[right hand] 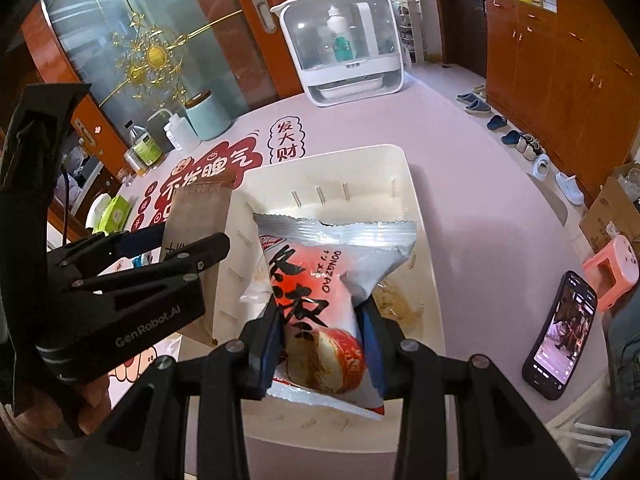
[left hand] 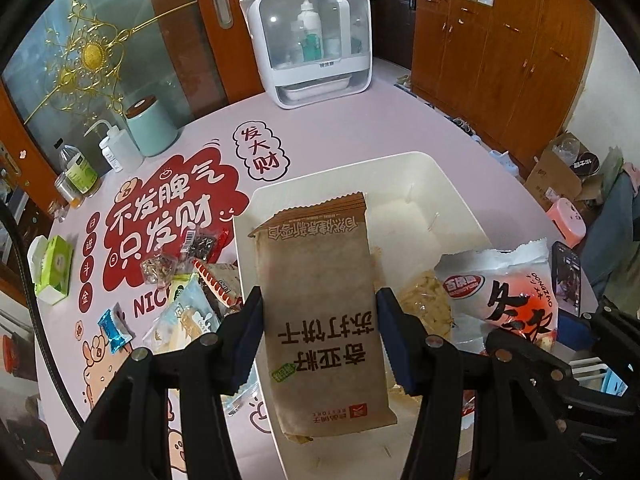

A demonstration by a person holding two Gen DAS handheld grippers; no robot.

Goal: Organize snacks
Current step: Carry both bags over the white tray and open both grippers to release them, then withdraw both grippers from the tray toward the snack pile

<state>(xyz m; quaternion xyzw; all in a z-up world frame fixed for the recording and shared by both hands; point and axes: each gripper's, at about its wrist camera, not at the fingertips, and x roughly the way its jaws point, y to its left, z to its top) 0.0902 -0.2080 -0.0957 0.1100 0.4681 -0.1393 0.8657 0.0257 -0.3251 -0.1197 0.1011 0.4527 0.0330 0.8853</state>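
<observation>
Right now I'm mid-drop — my left gripper (left hand: 318, 316) clamps a brown cracker pack (left hand: 320, 300) and my right gripper (right hand: 320, 344) pinches a red-and-white snack bag (right hand: 320, 300), both over the white bin (right hand: 416, 208). Next, I reckon, lower each into the bin and let go.

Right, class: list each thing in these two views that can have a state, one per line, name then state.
left claw: shut on the brown cracker packet
brown cracker packet: sealed, held above the bin
right claw: shut on the red-and-white snack bag
red-and-white snack bag: sealed, held over the bin
white bin: open-topped, some snacks already inside
phone: screen lit, lying flat on the table
</observation>
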